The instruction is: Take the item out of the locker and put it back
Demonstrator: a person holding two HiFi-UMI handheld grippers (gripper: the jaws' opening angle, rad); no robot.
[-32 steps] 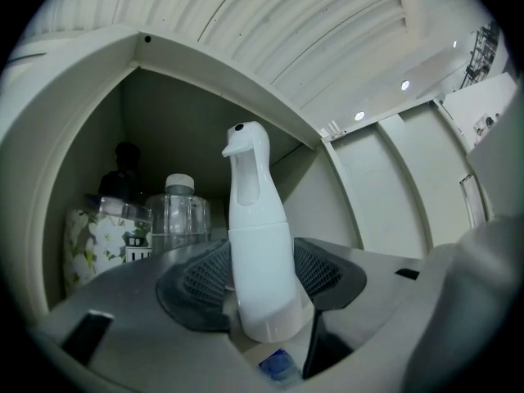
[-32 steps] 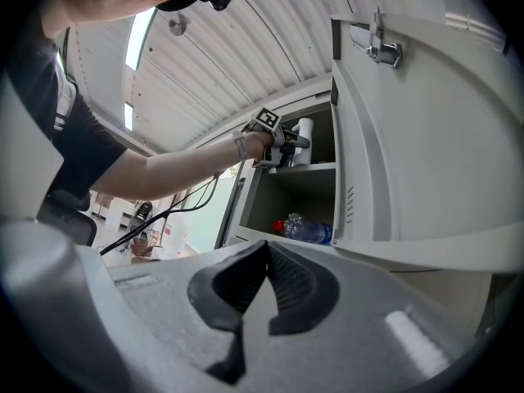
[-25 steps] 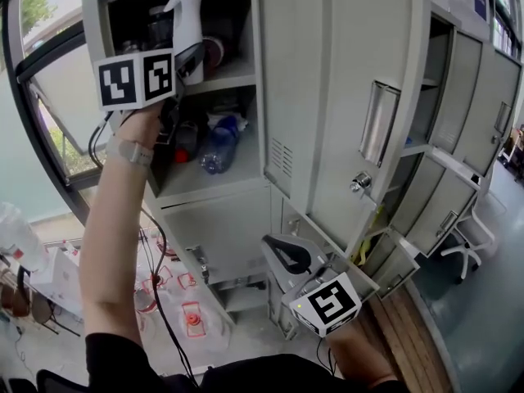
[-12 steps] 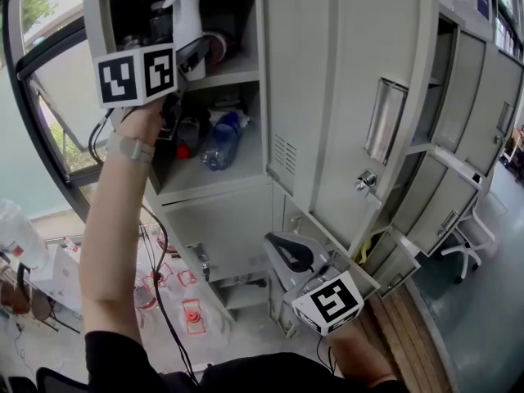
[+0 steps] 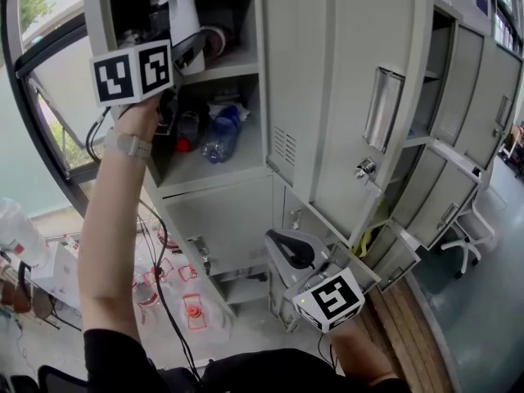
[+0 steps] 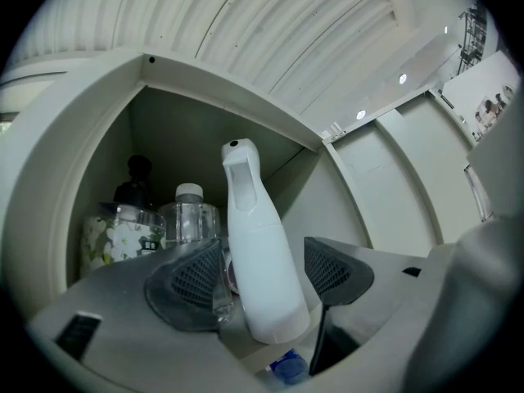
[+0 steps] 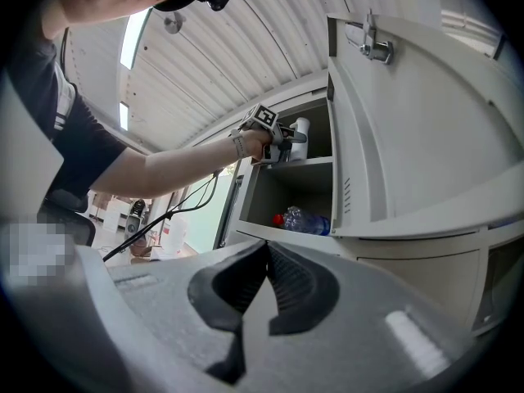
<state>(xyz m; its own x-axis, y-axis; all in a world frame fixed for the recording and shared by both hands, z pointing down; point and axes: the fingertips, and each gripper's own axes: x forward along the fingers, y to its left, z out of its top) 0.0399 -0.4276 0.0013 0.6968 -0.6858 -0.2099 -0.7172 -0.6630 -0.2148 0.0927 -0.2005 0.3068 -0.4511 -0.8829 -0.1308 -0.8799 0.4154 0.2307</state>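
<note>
A white spray bottle (image 5: 182, 15) (image 6: 258, 252) stands upright at the front of the grey locker's top shelf (image 5: 233, 65). My left gripper (image 5: 193, 54) (image 6: 262, 273) is raised to that shelf with the bottle's body between its jaws. The jaws are opening, and a small gap shows on each side between the pads (image 6: 192, 275) and the bottle. My right gripper (image 5: 288, 257) (image 7: 264, 278) hangs low in front of the lower lockers. It is shut, its pads are together and nothing is in them.
Behind the spray bottle stand a clear bottle (image 6: 190, 218), a flowered jar (image 6: 121, 237) and a dark bottle (image 6: 136, 178). On the lower shelf lies a plastic water bottle (image 5: 219, 136) (image 7: 308, 220). The open locker door (image 5: 327, 97) hangs to the right. Cables trail below my left arm.
My left gripper and the spray bottle have stayed at the top shelf, shifted a little up and left in the view. The right gripper has hardly moved.
</note>
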